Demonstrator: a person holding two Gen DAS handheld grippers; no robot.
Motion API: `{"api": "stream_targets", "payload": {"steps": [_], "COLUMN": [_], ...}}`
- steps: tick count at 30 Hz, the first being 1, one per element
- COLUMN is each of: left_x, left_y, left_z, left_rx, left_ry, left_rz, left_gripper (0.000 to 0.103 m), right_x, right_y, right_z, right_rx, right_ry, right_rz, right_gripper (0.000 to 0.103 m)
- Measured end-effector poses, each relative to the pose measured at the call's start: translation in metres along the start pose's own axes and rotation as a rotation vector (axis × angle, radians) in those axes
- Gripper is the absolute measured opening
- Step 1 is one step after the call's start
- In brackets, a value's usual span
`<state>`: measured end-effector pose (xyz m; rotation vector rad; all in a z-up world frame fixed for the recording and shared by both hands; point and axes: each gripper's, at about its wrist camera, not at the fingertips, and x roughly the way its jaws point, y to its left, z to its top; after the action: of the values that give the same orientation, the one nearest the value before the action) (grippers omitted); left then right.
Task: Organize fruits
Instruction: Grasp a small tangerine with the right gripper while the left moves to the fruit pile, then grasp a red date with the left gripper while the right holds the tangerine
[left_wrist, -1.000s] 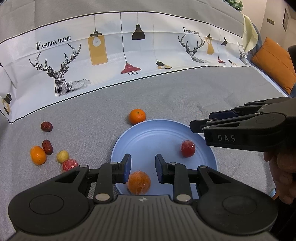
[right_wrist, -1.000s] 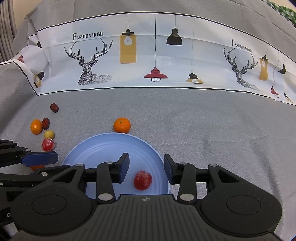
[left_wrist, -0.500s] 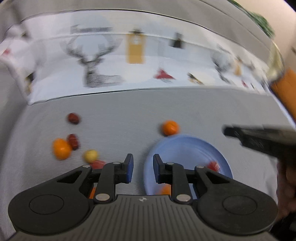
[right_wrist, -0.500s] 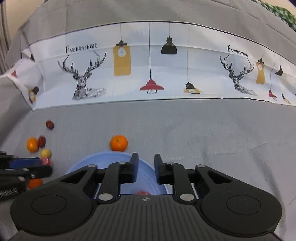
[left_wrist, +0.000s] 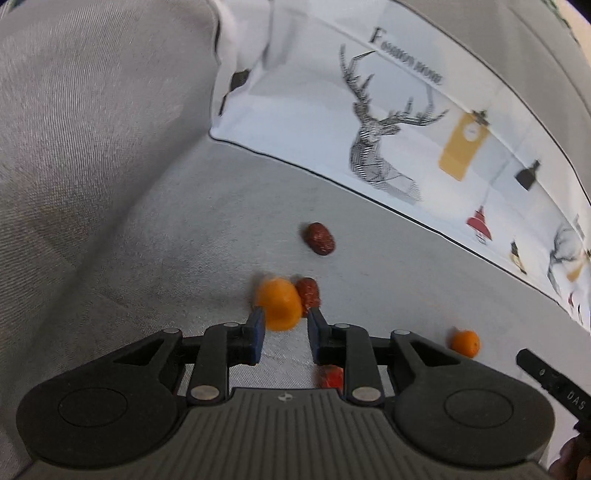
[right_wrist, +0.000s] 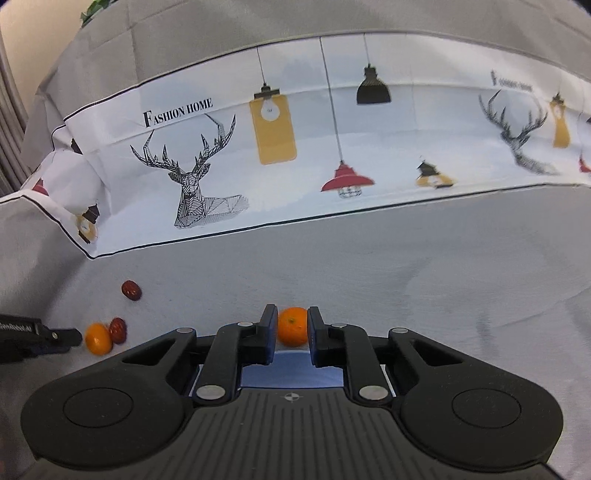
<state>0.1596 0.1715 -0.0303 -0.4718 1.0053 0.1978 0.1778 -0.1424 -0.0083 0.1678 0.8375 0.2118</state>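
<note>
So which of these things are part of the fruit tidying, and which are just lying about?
Part of the job:
- orange between the right gripper fingers
- orange ahead of the left gripper
- dark red fruits
- blue plate

Just there:
- deer-print cloth
- grey cover

An orange mandarin (left_wrist: 279, 304) is lying on the grey cloth just ahead of my left jaws, touching a dark red date (left_wrist: 308, 290). A second date (left_wrist: 320, 239) is lying farther back, apart. Another mandarin (right_wrist: 292, 326) is sitting between my right jaws, beyond the blue plate's (right_wrist: 291, 371) rim.
</note>
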Motion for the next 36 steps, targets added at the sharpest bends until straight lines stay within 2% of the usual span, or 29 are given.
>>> {"api": "stream_targets", "payload": {"steps": [2,5,6,10,18,21,24,26,31,36], "left_x": [0.008,0.017,0.022,0.033,0.046,0.048,0.049,0.050,0.047,0.030], "left_y": [0.009,0.020,0.022,0.026,0.010,0.008,0.005,0.003,-0.005,-0.001], "left_z": [0.005,0.010,0.012,0.017,0.018,0.018,0.017,0.015,0.009,0.003], "left_rx": [-0.037,-0.086,-0.099,-0.138,-0.064,-0.048,-0.032,-0.020,0.038,0.049], "left_ry": [0.008,0.023,0.028,0.042,0.057,0.055,0.062,0.070,0.065,0.022], "left_rz": [0.005,0.007,0.006,-0.032,-0.038,-0.043,-0.046,-0.051,-0.041,-0.031], "left_gripper": [0.043,0.045,0.045,0.048,0.048,0.044,0.043,0.040,0.036,0.035], "right_x": [0.011,0.028,0.035,0.062,0.097,0.104,0.104,0.103,0.095,0.070], "right_y": [0.001,0.000,-0.001,-0.005,-0.001,0.001,0.003,0.004,0.003,0.007], "right_z": [0.002,0.007,0.008,0.009,0.005,0.003,0.002,0.000,0.000,0.002], "right_rx": [0.008,0.018,0.022,0.030,0.003,-0.015,-0.035,-0.048,-0.021,-0.008], "right_ry": [0.015,0.032,0.041,0.090,0.160,0.175,0.172,0.171,0.158,0.085], "right_rz": [-0.006,-0.024,-0.030,-0.045,-0.063,-0.076,-0.084,-0.093,-0.073,-0.052], "right_gripper": [0.033,0.052,0.053,0.053,0.053,0.053,0.050,0.039,0.037,0.037]}}
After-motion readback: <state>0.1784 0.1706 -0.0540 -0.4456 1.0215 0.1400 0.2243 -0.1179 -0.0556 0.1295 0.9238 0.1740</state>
